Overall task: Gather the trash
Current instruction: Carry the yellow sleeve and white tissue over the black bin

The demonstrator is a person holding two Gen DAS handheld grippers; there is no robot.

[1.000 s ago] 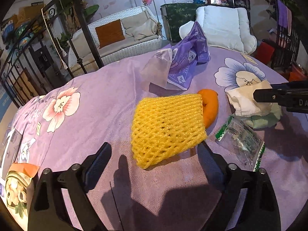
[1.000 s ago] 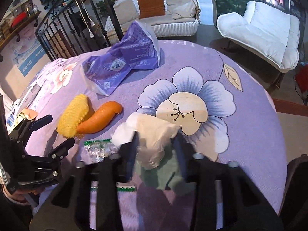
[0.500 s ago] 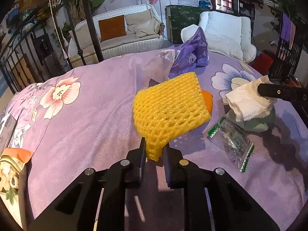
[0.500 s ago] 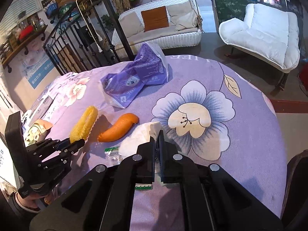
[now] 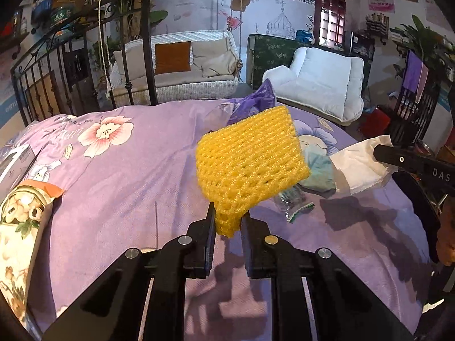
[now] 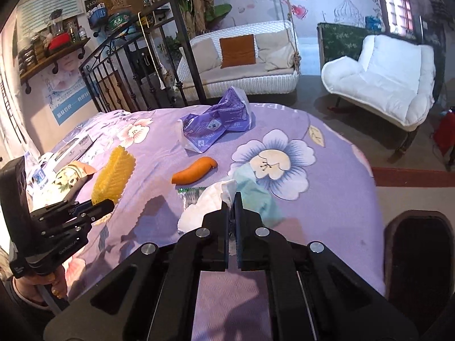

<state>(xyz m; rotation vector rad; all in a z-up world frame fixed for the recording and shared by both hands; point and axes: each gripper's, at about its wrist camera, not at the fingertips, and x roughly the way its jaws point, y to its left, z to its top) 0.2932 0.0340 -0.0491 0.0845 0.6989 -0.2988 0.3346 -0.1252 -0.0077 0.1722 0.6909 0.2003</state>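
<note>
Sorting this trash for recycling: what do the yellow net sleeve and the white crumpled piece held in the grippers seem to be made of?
The yellow net sleeve looks like soft foam plastic mesh, matte: open diamond holes, puffy strands, and it squashes between the left gripper fingers. The white crumpled piece looks like tissue or paper napkin, matte: thin folds, soft creases and a ragged edge where the right gripper pinches it. Neither is certain from looks alone.

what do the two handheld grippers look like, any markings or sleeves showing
Both are matte black plastic. The left gripper and right gripper each have two flat fingers on angular linkage arms with round silver pivot pins. Seen from the right wrist view, the left one's body carries small white lettering. White letters "DAS" show on the right one's side. A dark sleeve cuff shows at the left hand.
</note>
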